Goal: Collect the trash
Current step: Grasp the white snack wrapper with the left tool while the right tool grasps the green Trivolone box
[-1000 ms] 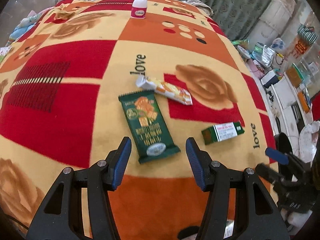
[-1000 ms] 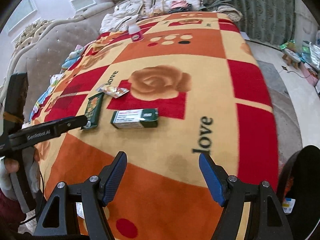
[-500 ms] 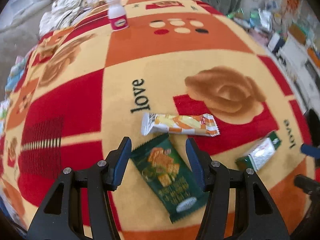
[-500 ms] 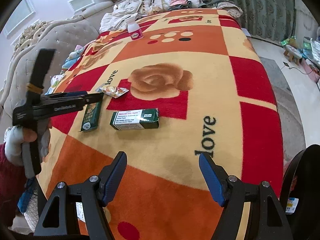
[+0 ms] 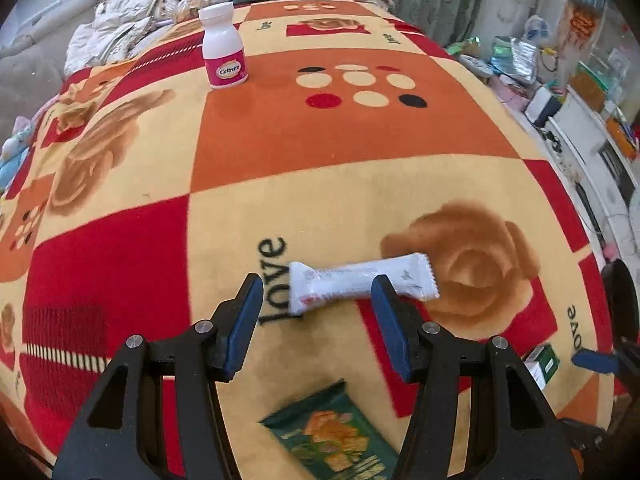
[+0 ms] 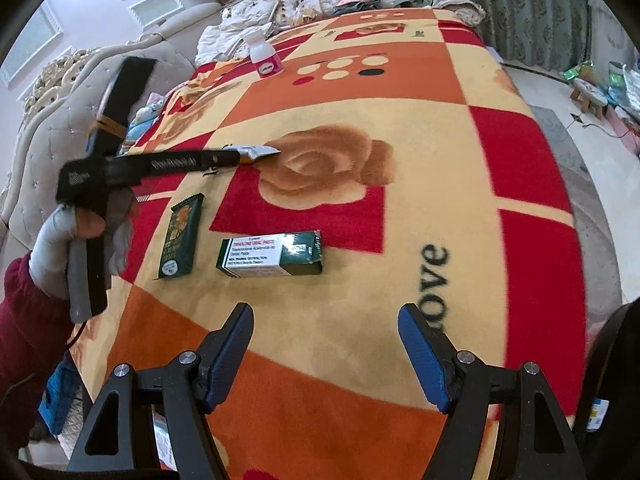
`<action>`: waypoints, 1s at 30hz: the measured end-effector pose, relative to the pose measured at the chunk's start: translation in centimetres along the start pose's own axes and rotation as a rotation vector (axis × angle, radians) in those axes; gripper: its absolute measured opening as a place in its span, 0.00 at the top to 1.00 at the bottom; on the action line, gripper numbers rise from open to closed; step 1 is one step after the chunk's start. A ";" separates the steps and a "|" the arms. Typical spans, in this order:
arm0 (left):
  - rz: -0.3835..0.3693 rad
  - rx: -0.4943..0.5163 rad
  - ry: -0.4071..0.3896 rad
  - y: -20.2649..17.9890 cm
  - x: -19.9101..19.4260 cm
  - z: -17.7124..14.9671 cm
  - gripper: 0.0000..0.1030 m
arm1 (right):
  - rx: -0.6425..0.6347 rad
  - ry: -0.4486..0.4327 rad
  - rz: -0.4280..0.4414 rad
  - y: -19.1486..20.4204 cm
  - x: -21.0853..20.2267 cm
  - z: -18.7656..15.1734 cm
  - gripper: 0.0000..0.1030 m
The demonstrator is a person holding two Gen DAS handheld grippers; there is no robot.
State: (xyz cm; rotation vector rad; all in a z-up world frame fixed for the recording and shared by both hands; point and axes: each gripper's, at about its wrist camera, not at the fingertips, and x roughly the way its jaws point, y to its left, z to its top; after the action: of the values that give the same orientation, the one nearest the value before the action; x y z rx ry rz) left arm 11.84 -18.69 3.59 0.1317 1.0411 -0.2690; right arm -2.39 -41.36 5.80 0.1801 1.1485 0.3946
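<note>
The left hand-held gripper (image 5: 316, 300) had moved past the green packet (image 5: 336, 440) to the white wrapper (image 5: 360, 282), jaws open around it, on the bed (image 5: 340, 152). The right hand-held gripper (image 6: 326, 340) hovered open near the box (image 6: 272, 254). The bottle (image 5: 223, 46) stood capped.

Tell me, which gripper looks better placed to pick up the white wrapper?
Left gripper: it hovers open over the white wrapper, already framing it. The right gripper sits back, nearer the green box.
</note>
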 end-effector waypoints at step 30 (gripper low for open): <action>-0.204 0.189 0.010 -4.5 -0.7 0.1 0.44 | 0.020 0.023 0.022 0.6 1.1 -0.2 0.26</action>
State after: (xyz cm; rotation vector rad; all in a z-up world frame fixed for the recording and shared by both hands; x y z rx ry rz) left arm 10.27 -22.91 4.35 0.1975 1.0396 -0.5530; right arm -2.29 -40.36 4.97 0.2067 1.1739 0.4054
